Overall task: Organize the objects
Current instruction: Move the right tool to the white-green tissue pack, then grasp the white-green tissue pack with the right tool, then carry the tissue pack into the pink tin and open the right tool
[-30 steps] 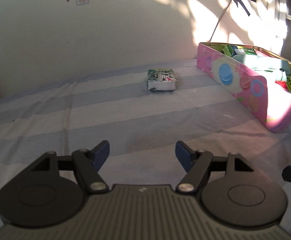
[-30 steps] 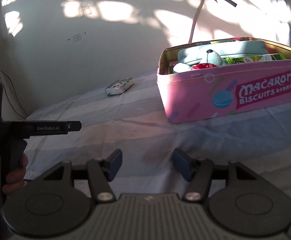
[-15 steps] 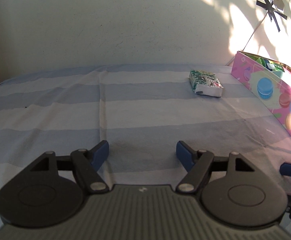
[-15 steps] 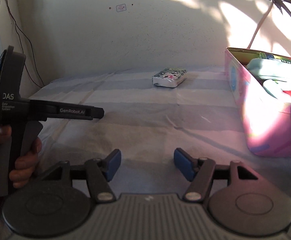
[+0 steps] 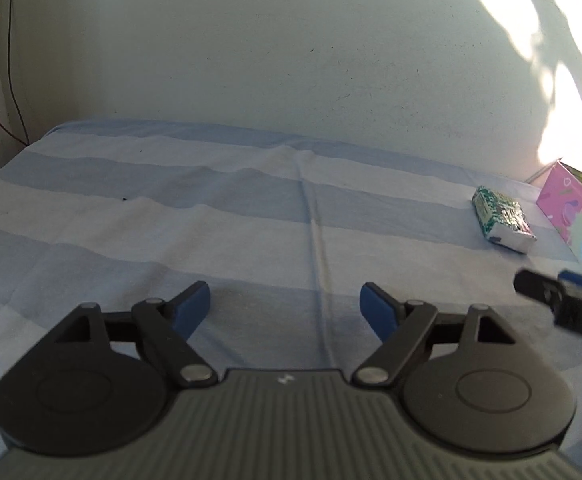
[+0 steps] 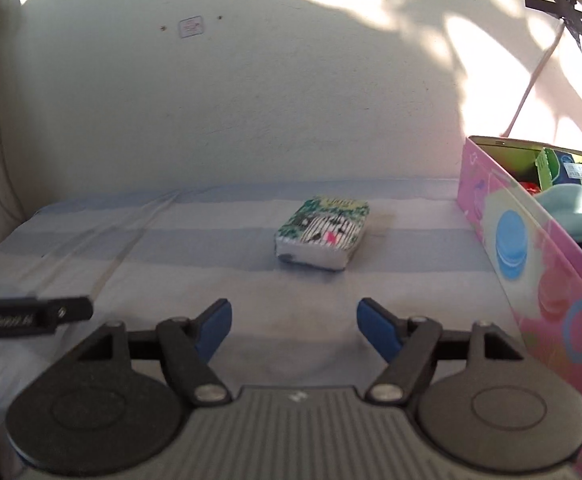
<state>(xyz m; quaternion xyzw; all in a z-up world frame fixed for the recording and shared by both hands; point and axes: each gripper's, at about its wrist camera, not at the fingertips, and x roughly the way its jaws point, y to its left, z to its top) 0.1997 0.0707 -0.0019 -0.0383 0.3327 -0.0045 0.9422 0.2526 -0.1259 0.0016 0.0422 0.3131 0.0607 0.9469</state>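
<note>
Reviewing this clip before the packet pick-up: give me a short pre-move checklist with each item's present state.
1. Right gripper empty, jaws opening: ok.
2. Left gripper empty, jaws opening: ok.
3. Packet ahead of right gripper, lying free on the sheet: ok.
4. Path from right gripper to packet unobstructed: ok.
5. Tin lid off, ready to receive: ok.
6. Room left in tin for packet: cannot tell.

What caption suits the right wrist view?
Right gripper, jaws opening and empty, faces a tissue pack beside a pink tin.
</note>
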